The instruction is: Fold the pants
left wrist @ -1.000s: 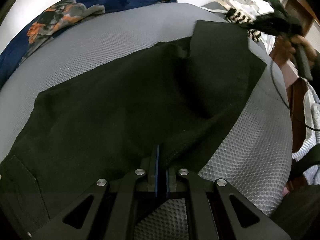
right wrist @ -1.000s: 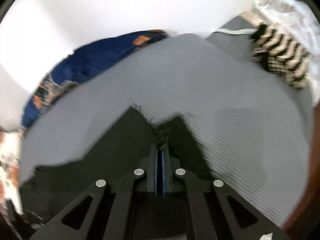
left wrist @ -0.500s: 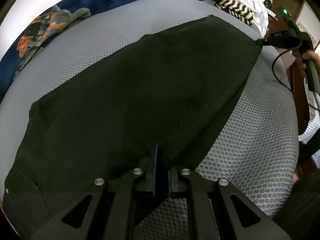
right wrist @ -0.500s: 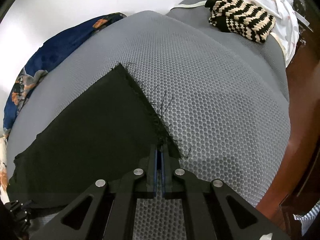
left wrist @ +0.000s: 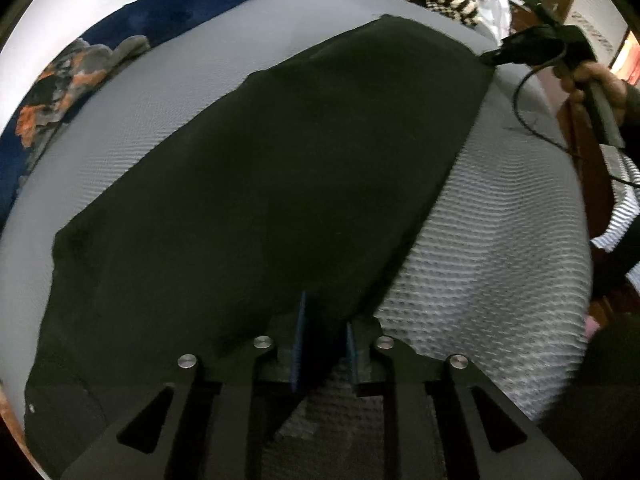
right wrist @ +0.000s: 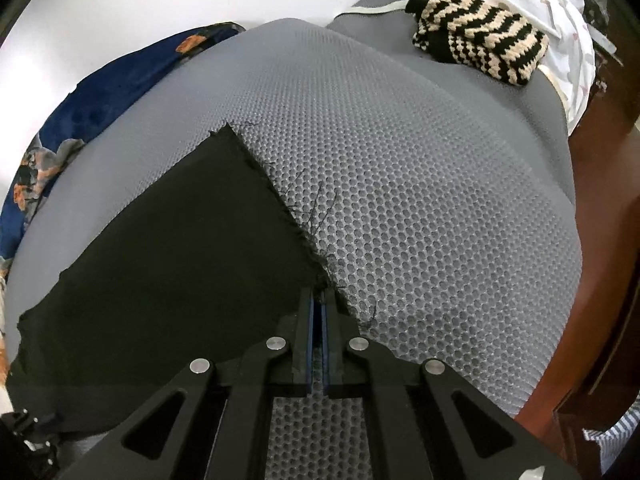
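The black pants lie spread flat on a grey mesh mattress. My left gripper sits at the pants' near edge with its jaws slightly parted, the cloth edge lying between them. My right gripper is shut on the frayed hem corner of the pants, low on the mattress. The right gripper also shows in the left wrist view at the pants' far right corner, held by a hand.
A blue patterned blanket lies along the far left by the white wall. A striped knit item and white cloth sit at the far right. Brown wooden furniture borders the mattress on the right.
The raised, folded pant leg has been laid down flat on the mattress. My left gripper's jaws have parted slightly. The right gripper has lowered to the mattress, still pinching the hem.
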Available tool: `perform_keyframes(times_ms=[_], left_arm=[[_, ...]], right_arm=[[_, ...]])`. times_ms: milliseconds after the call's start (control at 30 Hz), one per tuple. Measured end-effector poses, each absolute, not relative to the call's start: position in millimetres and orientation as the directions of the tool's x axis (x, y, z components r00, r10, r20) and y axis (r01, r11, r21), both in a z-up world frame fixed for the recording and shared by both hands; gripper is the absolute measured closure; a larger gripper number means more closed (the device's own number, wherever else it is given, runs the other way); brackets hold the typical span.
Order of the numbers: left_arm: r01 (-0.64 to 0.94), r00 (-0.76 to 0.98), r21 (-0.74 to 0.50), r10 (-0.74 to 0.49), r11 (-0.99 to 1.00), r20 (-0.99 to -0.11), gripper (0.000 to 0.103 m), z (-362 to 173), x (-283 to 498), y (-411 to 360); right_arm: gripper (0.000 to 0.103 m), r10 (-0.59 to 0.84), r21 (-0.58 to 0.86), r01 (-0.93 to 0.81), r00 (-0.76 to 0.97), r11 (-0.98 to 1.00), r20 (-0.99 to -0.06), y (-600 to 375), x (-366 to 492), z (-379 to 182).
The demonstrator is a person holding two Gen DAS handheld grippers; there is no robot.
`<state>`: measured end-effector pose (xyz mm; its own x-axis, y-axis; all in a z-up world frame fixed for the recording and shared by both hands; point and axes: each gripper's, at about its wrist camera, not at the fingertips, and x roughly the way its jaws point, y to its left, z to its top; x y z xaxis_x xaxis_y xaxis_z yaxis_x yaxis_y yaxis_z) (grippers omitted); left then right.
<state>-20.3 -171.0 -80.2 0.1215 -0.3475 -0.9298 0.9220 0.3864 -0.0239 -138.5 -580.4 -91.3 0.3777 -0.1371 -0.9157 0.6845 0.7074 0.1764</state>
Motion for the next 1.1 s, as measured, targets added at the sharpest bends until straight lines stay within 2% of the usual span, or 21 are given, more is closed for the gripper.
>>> perform_keyframes(times_ms=[33, 67, 100, 133, 267, 433, 533, 667, 867, 1100], left_arm=[[0.920, 0.109, -0.039, -0.352, 0.389, -0.929, 0.079, -79, -19, -170], [0.917, 0.090, -0.064, -0.361, 0.393, -0.928, 0.072, -78, -17, -168], [0.912, 0.064, -0.100, -0.379, 0.399, -0.923, 0.065, -74, -15, -167], [0.907, 0.052, -0.122, -0.395, 0.404, -0.917, 0.062, -71, -13, -165], [0.879, 0.034, -0.209, -0.494, 0.428, -0.869, 0.054, -48, -3, -151], [0.802, 0.130, -0.237, -0.548, 0.548, -0.827, 0.051, -29, 28, -131], [0.710, 0.218, -0.233, -0.522, 0.664, -0.824, 0.050, -27, 49, -116], [0.572, 0.296, -0.233, -0.463, 0.786, -0.835, 0.050, -33, 77, -89], [0.444, 0.314, -0.249, -0.410, 0.861, -0.857, 0.050, -44, 96, -65], [0.396, 0.314, -0.233, -0.370, 0.888, -0.874, 0.050, -48, 105, -65]], right_arm=[[0.093, -0.129, 0.180, 0.685, 0.375, 0.706, -0.918, -582, -138, -91], [0.083, -0.107, 0.198, 0.690, 0.373, 0.697, -0.921, -585, -139, -89], [0.078, -0.089, 0.214, 0.692, 0.375, 0.690, -0.923, -589, -139, -88], [0.075, -0.100, 0.220, 0.696, 0.387, 0.684, -0.916, -593, -140, -82], [0.075, -0.107, 0.244, 0.653, 0.450, 0.717, -0.887, -606, -126, -58], [0.075, 0.009, 0.340, 0.520, 0.537, 0.784, -0.844, -623, -74, -46], [0.076, 0.109, 0.404, 0.455, 0.547, 0.793, -0.830, -632, -45, -54], [0.077, 0.168, 0.405, 0.410, 0.502, 0.818, -0.848, -638, -8, -71], [0.077, 0.163, 0.350, 0.397, 0.433, 0.849, -0.886, -647, 21, -93], [0.076, 0.196, 0.363, 0.369, 0.419, 0.855, -0.887, -650, 33, -106]])
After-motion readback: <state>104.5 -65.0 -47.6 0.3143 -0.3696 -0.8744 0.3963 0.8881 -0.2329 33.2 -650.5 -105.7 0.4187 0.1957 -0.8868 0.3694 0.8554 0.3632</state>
